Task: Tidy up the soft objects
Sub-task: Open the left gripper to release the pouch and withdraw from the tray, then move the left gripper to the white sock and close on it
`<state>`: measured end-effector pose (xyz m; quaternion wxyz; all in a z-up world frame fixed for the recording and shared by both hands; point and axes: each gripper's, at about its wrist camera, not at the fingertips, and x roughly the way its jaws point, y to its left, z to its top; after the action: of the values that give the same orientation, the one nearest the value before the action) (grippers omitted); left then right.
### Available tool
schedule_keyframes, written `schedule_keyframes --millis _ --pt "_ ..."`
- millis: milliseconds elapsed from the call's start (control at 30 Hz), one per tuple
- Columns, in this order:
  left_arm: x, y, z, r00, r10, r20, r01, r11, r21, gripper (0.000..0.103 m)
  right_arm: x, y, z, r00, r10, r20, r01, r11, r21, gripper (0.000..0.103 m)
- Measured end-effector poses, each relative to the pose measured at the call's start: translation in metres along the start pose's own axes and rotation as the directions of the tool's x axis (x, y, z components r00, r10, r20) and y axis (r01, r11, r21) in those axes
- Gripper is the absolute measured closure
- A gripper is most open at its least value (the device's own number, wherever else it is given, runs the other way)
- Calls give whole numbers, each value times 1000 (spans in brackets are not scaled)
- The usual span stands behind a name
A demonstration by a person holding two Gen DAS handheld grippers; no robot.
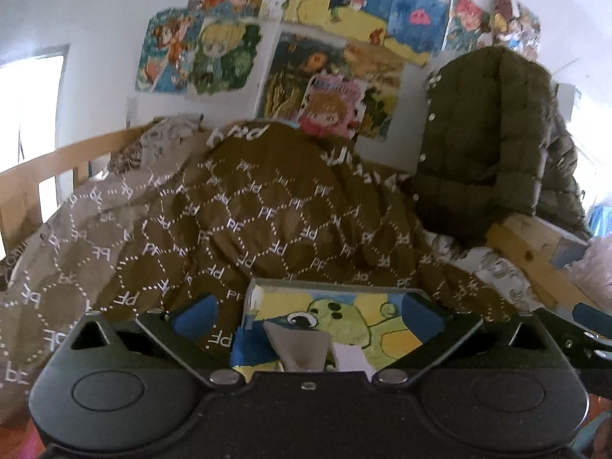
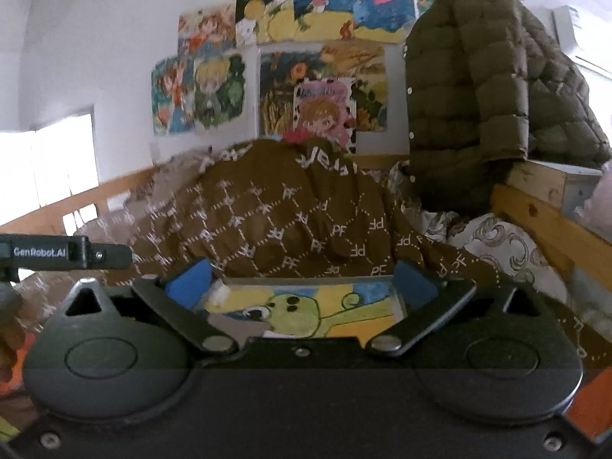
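Both grippers sit right under their cameras with the jaws spread as wide as they go and nothing between the blue pads: the left gripper (image 1: 308, 315) and the right gripper (image 2: 302, 281) hover side by side, each over a painted picture (image 1: 332, 325) of a green creature that lies flat just ahead of the fingers. Neither tool holds or touches any fabric.

Largest of the soft things is the brown blanket (image 1: 244, 210) with its dotted honeycomb and letter print. It is heaped in a rounded mound across the bed (image 1: 535, 252), one lighter side trailing off to the left and an edge draped down toward the picture. Next in size is the green puffer jacket (image 2: 466, 91), slung upright over the wooden bed rail at the right, well apart from both grippers. A pale patterned sheet (image 2: 501, 244) shows beneath the blanket's right edge.

My reading is that a fresh grasp on the blanket is the step in hand. To do it well, each gripper should aim for a corner or hem rather than the middle of the mound, with the two holds well apart so the cloth can be pulled taut and folded. Lift the draped edge clear of the picture first, so it is not dragged along.
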<state>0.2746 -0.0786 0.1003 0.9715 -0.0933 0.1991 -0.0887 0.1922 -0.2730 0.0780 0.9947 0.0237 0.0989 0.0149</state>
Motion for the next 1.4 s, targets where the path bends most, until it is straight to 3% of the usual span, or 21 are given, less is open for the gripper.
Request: schedule_keyframes --millis 267,500,800,933,1033,1233,1400 --pt "-59 -2 -16 996 -24 89 22 999 33 1 -50 -15 1 1000 -18 21 17 998 62 0" --pt "-103 3 -43 991 -32 134 24 998 62 1 -81 5 -10 997 -56 51 54 997 55 0" --pt "-148 27 -79 989 -14 146 5 998 62 1 -109 25 -35 995 -53 88 45 995 91 0" --pt "-164 43 -95 990 -6 142 -2 998 59 1 -124 35 -50 987 -111 118 99 990 101 0" --pt "-173 54 -108 991 -1 133 -7 999 54 1 -131 43 -57 986 -108 126 97 991 87 0" --pt "-187 70 -130 993 48 109 -52 998 36 1 -143 53 -66 989 -115 98 110 992 57 0" --pt "-196 71 -144 995 55 86 -56 998 17 1 -148 57 -73 980 -190 57 187 981 50 0"
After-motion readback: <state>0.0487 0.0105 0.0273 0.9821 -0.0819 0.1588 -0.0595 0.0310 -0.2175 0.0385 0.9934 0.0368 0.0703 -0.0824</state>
